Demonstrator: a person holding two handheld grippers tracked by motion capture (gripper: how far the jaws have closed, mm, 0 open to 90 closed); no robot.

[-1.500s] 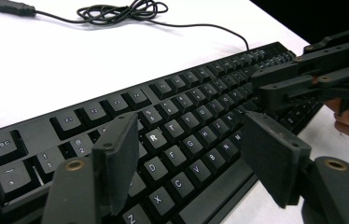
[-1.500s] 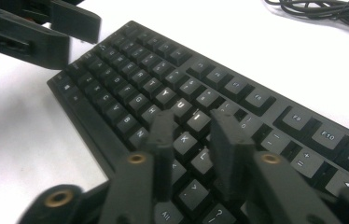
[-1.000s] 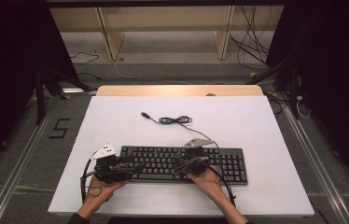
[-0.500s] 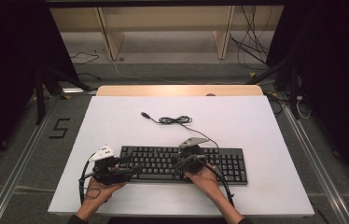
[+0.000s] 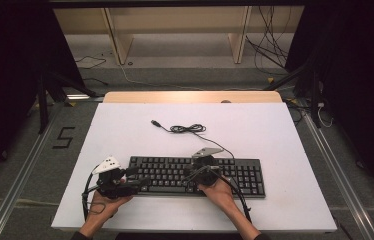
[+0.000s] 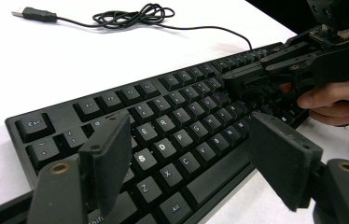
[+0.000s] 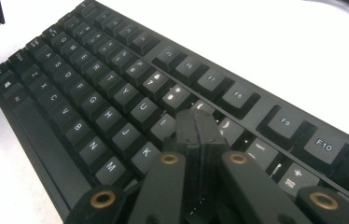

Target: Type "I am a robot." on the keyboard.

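Two grippers (image 5: 140, 182) (image 5: 193, 172) over black keyboard (image 5: 245, 175)

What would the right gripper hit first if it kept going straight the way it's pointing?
Probably the black computer keyboard: the right gripper, jaws shut, points down at the keys around O and 9. Whether it already touches them is unclear.
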